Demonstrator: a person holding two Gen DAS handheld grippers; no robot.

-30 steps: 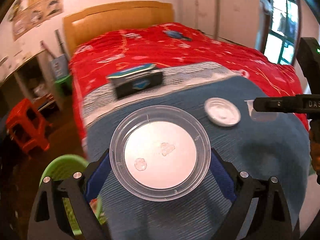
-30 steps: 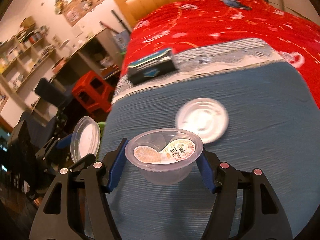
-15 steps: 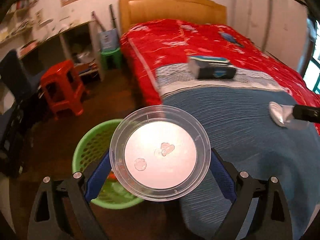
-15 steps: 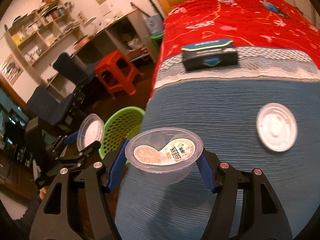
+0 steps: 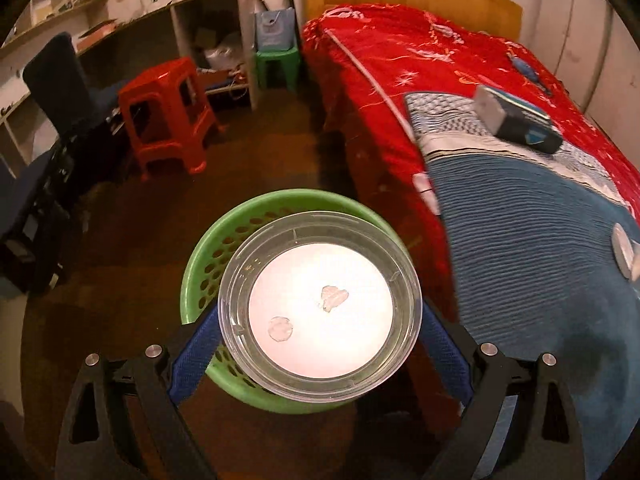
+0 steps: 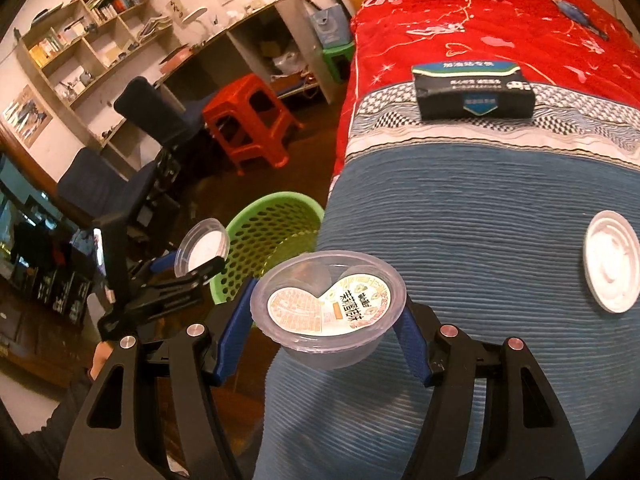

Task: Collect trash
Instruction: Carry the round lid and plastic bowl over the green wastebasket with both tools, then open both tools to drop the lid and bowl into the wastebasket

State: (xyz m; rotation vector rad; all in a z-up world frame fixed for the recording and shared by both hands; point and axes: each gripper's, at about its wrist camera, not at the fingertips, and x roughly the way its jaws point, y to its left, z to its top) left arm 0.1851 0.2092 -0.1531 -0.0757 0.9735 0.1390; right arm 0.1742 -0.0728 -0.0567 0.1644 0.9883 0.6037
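My left gripper [image 5: 320, 320] is shut on a clear round plastic lid [image 5: 320, 306] and holds it right above the green perforated basket [image 5: 212, 248] on the floor beside the bed. From the right wrist view that lid [image 6: 202, 246] hangs at the basket's [image 6: 272, 232] left rim. My right gripper [image 6: 326, 318] is shut on a clear plastic cup [image 6: 328, 308] with a torn printed foil top, over the blue blanket's edge, a little right of the basket. A white round lid [image 6: 612, 260] lies on the blue blanket [image 6: 480, 220].
A dark box [image 6: 474, 92] lies on the bed where blanket meets red quilt [image 6: 480, 20]. A red stool [image 5: 164, 112], a small green stool [image 5: 278, 64], dark chairs [image 5: 56, 80] and a desk with shelves stand across the brown floor. A hand [image 6: 100, 360] grips the left tool.
Both grippers swung left from over the bed toward the floor. The left one, with its lid, came over the green basket. The right one, with its cup, reached the blanket's edge.
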